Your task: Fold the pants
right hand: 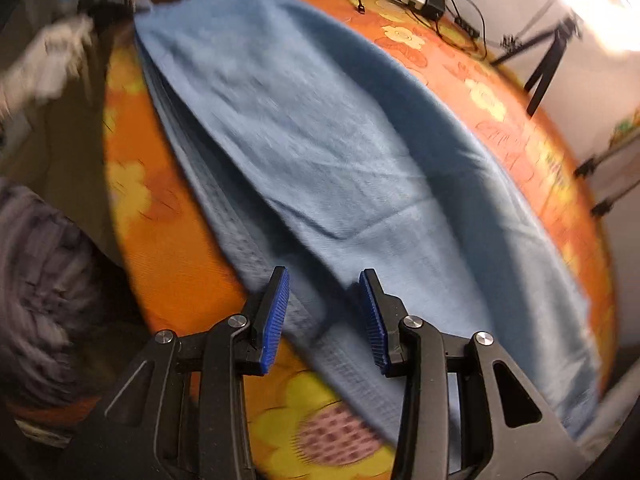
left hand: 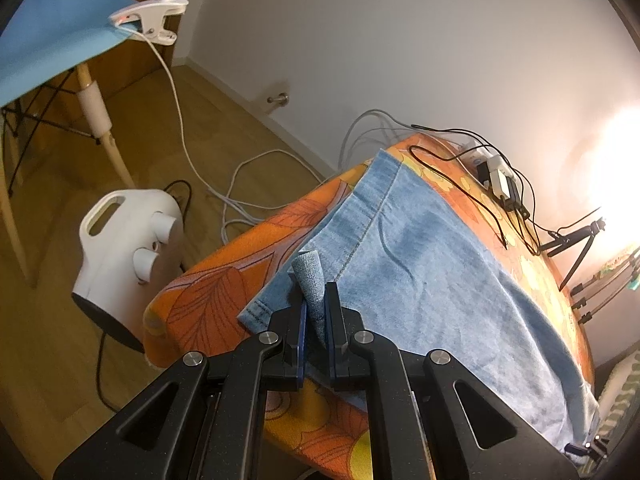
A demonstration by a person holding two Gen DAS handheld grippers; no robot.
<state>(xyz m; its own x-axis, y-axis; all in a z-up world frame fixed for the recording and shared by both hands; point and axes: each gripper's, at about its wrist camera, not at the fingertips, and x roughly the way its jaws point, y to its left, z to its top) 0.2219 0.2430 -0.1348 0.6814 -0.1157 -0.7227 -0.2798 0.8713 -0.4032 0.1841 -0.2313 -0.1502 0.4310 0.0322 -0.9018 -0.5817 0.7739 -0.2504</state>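
Note:
Light blue denim pants (left hand: 420,264) lie lengthwise on an orange flowered table cover (left hand: 224,280). My left gripper (left hand: 316,300) is shut on a pinched-up fold of the pants near their hem edge, at the table's near-left corner. In the right wrist view, which is blurred by motion, the pants (right hand: 304,136) run from far left to near right. My right gripper (right hand: 325,280) hovers open over the pants' near edge. Its blue pads (right hand: 276,312) stand apart with cloth below them and nothing pinched between them.
A white appliance (left hand: 124,248) with a handle stands on the wooden floor left of the table. White cables (left hand: 240,184) trail across the floor. A power strip with plugs (left hand: 500,180) and black wires lies at the table's far edge. A blue chair (left hand: 60,28) carries a clip lamp.

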